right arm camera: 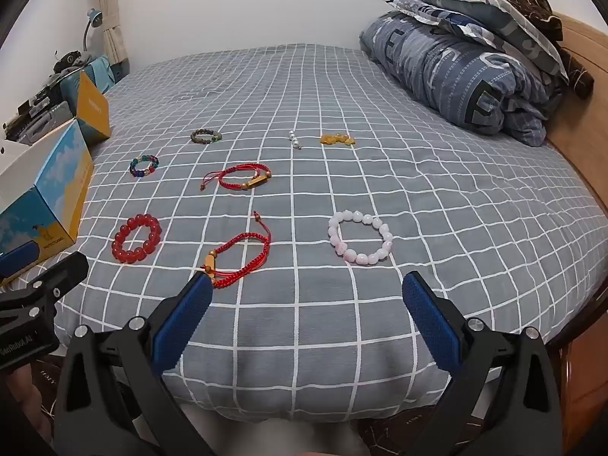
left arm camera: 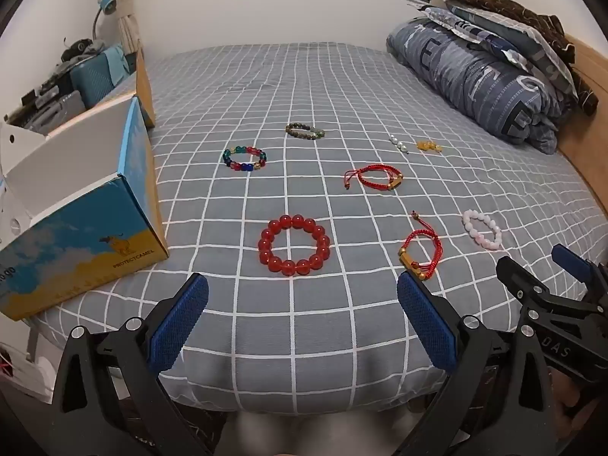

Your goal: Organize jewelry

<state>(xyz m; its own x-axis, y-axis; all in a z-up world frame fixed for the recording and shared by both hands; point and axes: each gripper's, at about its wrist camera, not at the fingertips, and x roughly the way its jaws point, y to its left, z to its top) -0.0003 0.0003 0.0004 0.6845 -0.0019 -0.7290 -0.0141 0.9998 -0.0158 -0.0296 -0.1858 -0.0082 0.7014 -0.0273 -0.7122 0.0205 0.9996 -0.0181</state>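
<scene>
We are holding the left tongs [left arm camera: 302, 304] and right tongs [right arm camera: 307, 296] wide open, empty, over the bed [left arm camera: 304, 326]; bracelets are lying ahead, red beads [left arm camera: 293, 244] before the left, box [left arm camera: 81, 224] leftward.

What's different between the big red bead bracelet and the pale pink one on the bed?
The red bead bracelet has deep red, glossy round beads; the pink bead bracelet has pale, milky beads that look less evenly round. The red one lies near the open box, the pink one further to the right. Both lie flat as closed rings on the checked bedsheet, untouched.
</scene>
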